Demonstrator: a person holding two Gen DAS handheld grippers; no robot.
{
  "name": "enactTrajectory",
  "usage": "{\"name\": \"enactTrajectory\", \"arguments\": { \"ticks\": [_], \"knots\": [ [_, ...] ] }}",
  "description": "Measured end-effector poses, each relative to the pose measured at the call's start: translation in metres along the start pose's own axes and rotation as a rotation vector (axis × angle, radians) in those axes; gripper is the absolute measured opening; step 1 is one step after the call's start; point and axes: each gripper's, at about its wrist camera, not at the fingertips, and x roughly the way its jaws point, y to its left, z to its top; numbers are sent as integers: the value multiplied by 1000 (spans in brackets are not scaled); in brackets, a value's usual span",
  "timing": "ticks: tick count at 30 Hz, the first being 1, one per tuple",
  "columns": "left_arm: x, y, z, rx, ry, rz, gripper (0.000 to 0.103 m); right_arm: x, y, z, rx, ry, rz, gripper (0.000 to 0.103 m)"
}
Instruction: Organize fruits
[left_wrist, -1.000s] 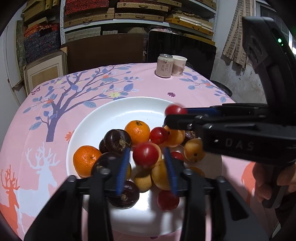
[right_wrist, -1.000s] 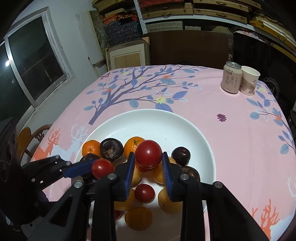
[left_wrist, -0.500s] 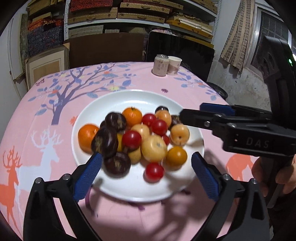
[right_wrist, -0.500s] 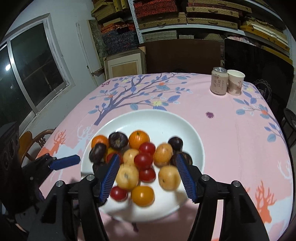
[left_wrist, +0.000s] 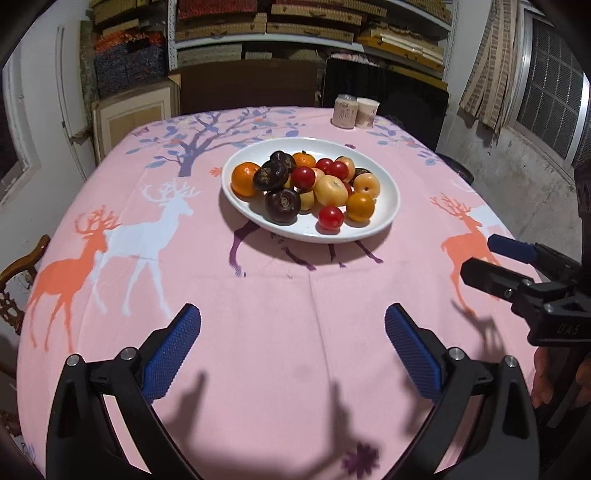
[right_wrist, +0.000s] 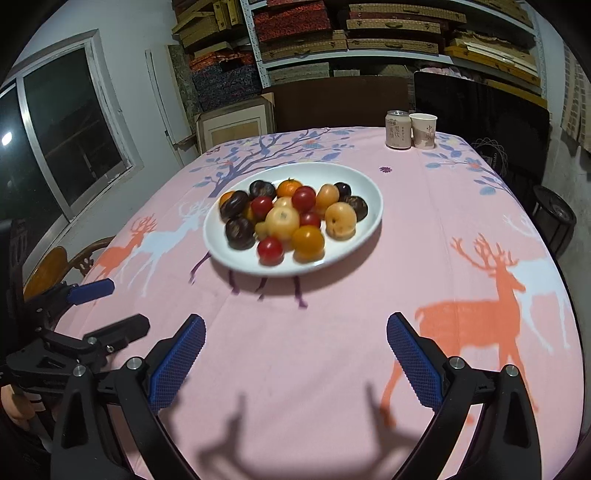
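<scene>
though heaped, round glossy fruits (left_wrist: 314, 184)

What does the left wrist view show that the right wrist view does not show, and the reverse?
Only the left wrist view: a grated window at the right, and the right gripper from the side, nothing in it.

Only the right wrist view: a dark glass window at the left, a round black stool, and the left gripper from the side.

Both: the white oval plate of mixed fruit, the pink deer tablecloth, the drink can, the paper cup, and open blue-padded fingers.
</scene>
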Motion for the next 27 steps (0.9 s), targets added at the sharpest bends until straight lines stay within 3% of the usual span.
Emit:
{"name": "enactTrajectory", "arguments": {
  "ticks": [9, 15, 21, 27],
  "knots": [
    [-98, -18, -48, 20, -124, 54, 98, -82, 31, -46, -39, -89, -43, 99],
    [-157, -25, -76, 12, -213, 141, 98, -135, 59, -71, -93, -172, -81, 99],
    [-197, -33, -103, 17, -267, 166, 98, -177, 81, -96, -113, -245, -90, 99],
    [-211, -39, -115, 22, -279, 167, 98, -192, 86, -110, -104, -255, -92, 99]
  ]
}}
